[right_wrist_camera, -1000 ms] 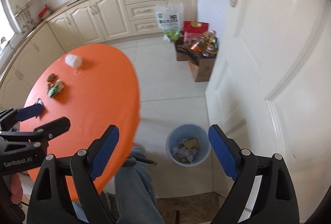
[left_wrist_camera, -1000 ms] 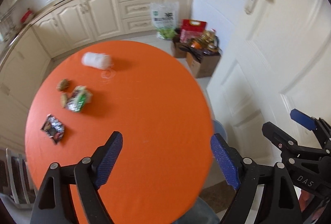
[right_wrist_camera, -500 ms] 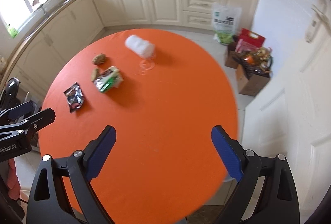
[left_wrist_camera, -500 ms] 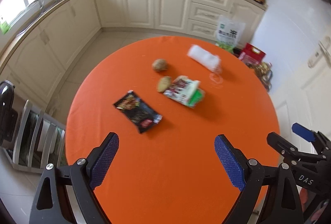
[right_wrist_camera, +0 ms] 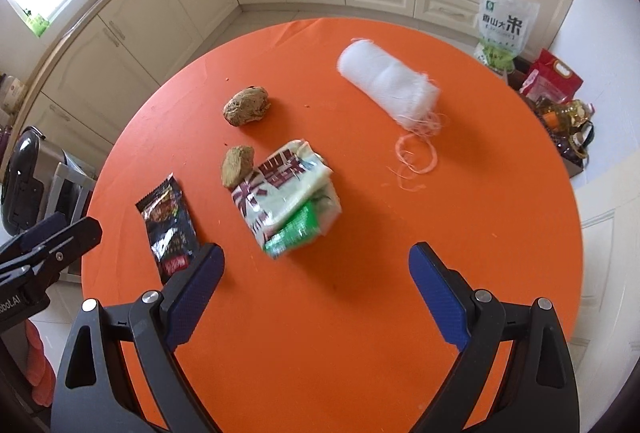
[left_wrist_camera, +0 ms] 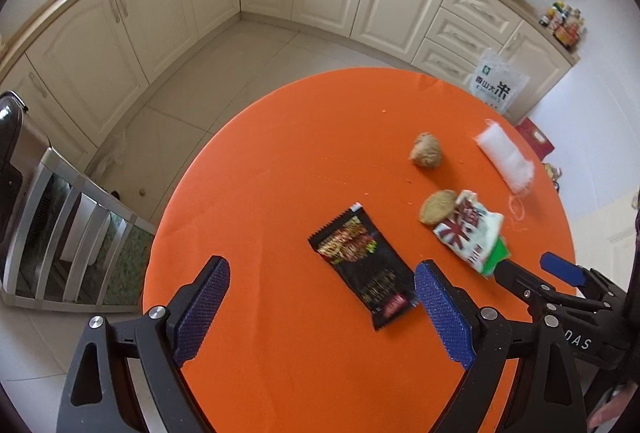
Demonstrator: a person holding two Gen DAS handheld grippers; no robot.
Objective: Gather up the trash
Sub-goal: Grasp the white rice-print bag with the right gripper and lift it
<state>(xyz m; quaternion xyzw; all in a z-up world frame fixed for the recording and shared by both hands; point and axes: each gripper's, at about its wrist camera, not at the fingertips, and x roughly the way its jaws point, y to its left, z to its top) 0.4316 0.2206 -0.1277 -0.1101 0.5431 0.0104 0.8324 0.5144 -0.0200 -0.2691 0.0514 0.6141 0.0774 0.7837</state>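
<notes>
Both grippers now hang over the orange table (right_wrist_camera: 360, 313) instead of the bin; left gripper (left_wrist_camera: 320, 309), jaws just widened, empty, black wrapper (left_wrist_camera: 362, 265) at one o'clock; right gripper (right_wrist_camera: 316, 291) open, white-green packet (right_wrist_camera: 288, 201) at twelve.

I am seeing bare tabletop (right_wrist_camera: 320, 333) lying open under both grippers. My left gripper (left_wrist_camera: 320, 305) is hanging with jaws spread and nothing between them; the black packet (left_wrist_camera: 366, 267) is lying just ahead, near its right finger. The white packet (right_wrist_camera: 288, 203) is sitting ahead of my right gripper (right_wrist_camera: 316, 289), with two brown lumps (right_wrist_camera: 245, 105) and a gauze roll (right_wrist_camera: 386, 83) crowding the far side.
</notes>
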